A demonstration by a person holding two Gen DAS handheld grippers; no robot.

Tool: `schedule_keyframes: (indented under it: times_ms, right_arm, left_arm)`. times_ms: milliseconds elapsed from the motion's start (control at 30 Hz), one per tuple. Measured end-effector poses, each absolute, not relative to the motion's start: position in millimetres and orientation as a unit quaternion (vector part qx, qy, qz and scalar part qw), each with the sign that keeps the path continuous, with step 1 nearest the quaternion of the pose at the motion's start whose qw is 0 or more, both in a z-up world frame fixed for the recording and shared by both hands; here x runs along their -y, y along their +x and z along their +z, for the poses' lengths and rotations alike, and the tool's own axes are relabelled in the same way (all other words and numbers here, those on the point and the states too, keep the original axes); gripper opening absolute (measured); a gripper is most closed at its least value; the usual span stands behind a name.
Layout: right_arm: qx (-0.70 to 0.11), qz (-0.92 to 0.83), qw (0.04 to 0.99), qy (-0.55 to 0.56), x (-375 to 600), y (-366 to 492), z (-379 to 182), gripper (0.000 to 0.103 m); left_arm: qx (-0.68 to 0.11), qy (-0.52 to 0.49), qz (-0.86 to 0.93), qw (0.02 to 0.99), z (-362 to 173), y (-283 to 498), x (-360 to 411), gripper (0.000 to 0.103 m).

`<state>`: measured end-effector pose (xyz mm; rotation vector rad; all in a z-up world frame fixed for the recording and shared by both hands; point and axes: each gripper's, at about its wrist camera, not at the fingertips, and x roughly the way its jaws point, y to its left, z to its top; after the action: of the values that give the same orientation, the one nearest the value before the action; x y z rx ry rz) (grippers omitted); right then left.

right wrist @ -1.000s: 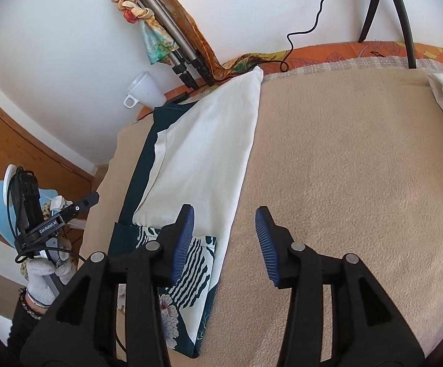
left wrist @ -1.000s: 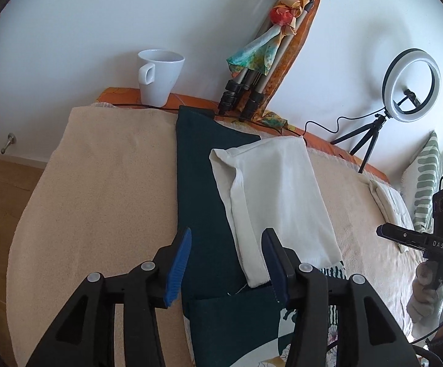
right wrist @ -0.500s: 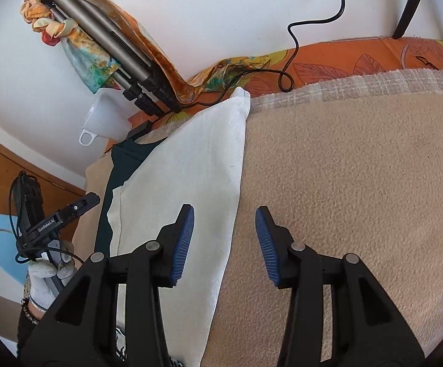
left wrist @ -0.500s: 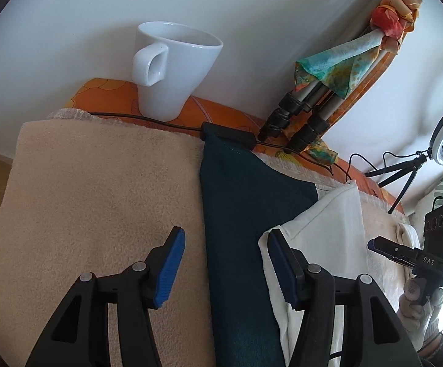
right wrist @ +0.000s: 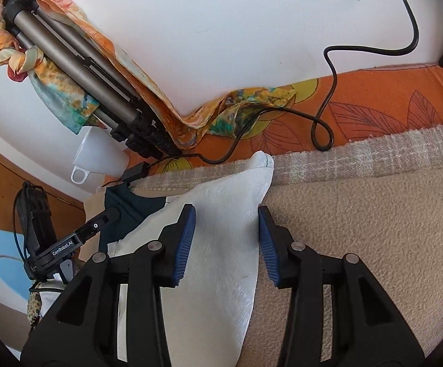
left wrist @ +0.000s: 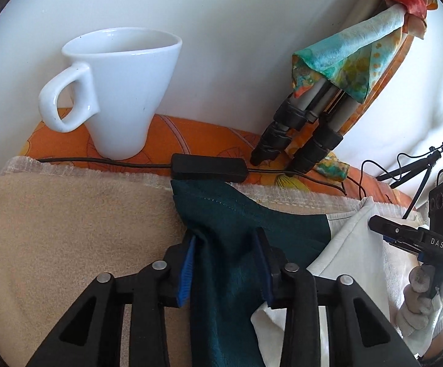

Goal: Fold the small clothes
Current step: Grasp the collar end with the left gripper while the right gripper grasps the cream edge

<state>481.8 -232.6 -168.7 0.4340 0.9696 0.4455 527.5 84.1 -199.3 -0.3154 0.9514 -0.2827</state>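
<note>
Both tools (left wrist: 226,264) forward onto garments (right wrist: 221,244)

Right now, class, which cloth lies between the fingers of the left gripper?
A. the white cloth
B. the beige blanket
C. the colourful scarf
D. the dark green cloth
D: in the left wrist view the dark green cloth bunches up between the blue fingers of the left gripper, while the white cloth lies off to the right.

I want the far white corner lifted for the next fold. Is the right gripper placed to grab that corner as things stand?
Probably yes. The right gripper is open, with the white cloth lying between its fingers. The far corner lies just ahead on the beige blanket, with nothing on top of it; the black cable lies beyond it.
</note>
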Motion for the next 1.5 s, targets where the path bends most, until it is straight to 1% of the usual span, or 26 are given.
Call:
schedule_keyframes:
  times_ms: [33,67,100,133,233,567,733,900,1100,1233,1333,1500]
  right_arm:
    - [-0.459,0.213,0.838,0.205,231,482,-169,0.024]
    - [-0.461,0.217,0.835,0.206,230,484,-169,0.014]
    - [-0.459,0.217,0.836,0.206,230,483,-167,0.008]
    - [-0.454,0.216,0.841,0.201,229,481,-165,0.006]
    - [-0.436,0.224,0.852,0.183,224,472,-153,0.005]
    - [-0.401,0.251,0.862,0.183,228,431,-104,0.005]
    - [-0.392,0.254,0.867,0.175,229,396,-85,0.005]
    - [-0.391,0.258,0.870,0.154,226,348,-75,0.005]
    - [-0.395,0.263,0.871,0.128,217,285,-73,0.005]
    - [-0.399,0.264,0.870,0.117,214,243,-81,0.005]
    - [-0.407,0.262,0.868,0.113,217,214,-94,0.005]
    - [-0.409,0.250,0.875,0.072,218,170,-110,0.005]
  left_arm:
    - [-0.455,-0.150,-0.140,0.867,-199,528,-84,0.017]
    - [-0.454,-0.148,-0.144,0.867,-199,528,-83,0.007]
    - [-0.452,-0.143,-0.144,0.869,-197,526,-82,0.005]
    - [-0.448,-0.140,-0.144,0.871,-195,525,-82,0.002]
    - [-0.437,-0.145,-0.152,0.875,-186,517,-83,0.000]
    - [-0.409,-0.148,-0.180,0.882,-141,464,-88,0.000]
    - [-0.398,-0.140,-0.189,0.887,-119,425,-92,0.000]
    - [-0.397,-0.149,-0.191,0.885,-108,387,-100,0.000]
    - [-0.401,-0.144,-0.197,0.883,-103,333,-103,0.000]
    - [-0.409,-0.131,-0.205,0.879,-109,291,-98,0.000]
    - [-0.420,-0.110,-0.209,0.876,-116,263,-92,0.000]
    - [-0.423,-0.049,-0.212,0.880,-126,219,-80,0.000]
